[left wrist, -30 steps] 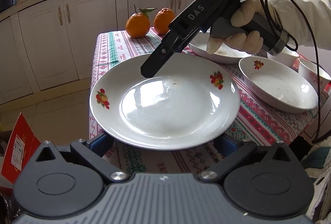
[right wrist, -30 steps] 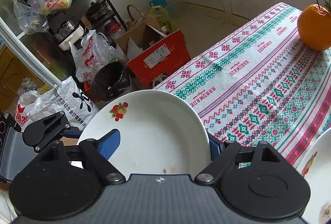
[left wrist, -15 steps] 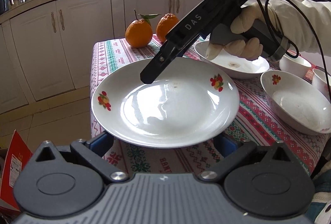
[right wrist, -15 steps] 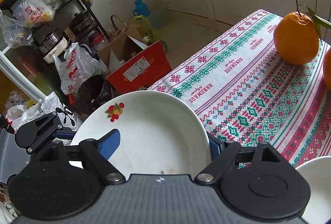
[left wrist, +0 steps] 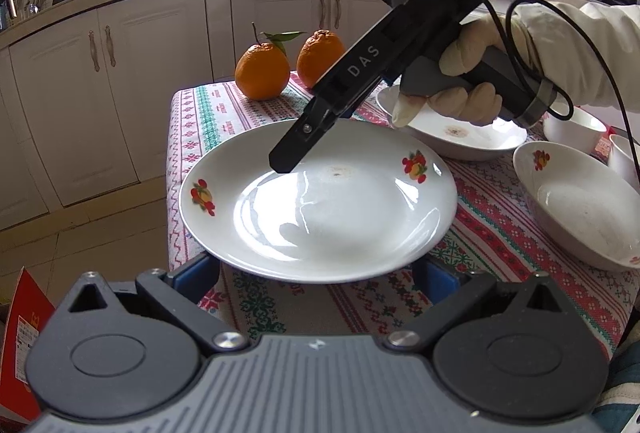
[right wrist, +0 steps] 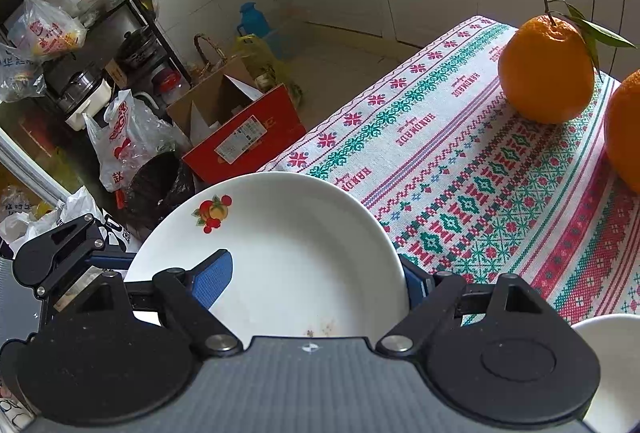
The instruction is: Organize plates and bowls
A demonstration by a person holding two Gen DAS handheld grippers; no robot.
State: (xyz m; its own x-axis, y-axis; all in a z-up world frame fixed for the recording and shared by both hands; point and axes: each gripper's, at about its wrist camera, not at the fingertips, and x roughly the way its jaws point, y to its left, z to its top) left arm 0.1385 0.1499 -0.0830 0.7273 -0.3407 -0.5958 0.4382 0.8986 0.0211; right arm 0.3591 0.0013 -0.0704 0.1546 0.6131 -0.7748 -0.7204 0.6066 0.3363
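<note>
A white plate with fruit decals (left wrist: 320,201) hangs above the tablecloth near the table's near-left corner. My left gripper (left wrist: 318,269) is open, its blue fingers wide apart below the plate's near rim. My right gripper (right wrist: 316,273) reaches in from the right; one blue finger lies on the plate's face (right wrist: 280,265), the other under its rim. Its body shows in the left wrist view (left wrist: 360,69). Two white bowls stand to the right: a near one (left wrist: 580,209) and a far one (left wrist: 460,137).
Two oranges (left wrist: 262,75) sit at the table's far-left end, also in the right wrist view (right wrist: 546,69). Small white cups (left wrist: 576,129) stand at the far right. The table edge drops to a floor with a red box (right wrist: 244,137) and bags.
The plate and both grippers have shifted together over the table; the view has swung so the oranges and far bowl sit nearer the frame centre. The right gripper's hold on the plate is unchanged.
</note>
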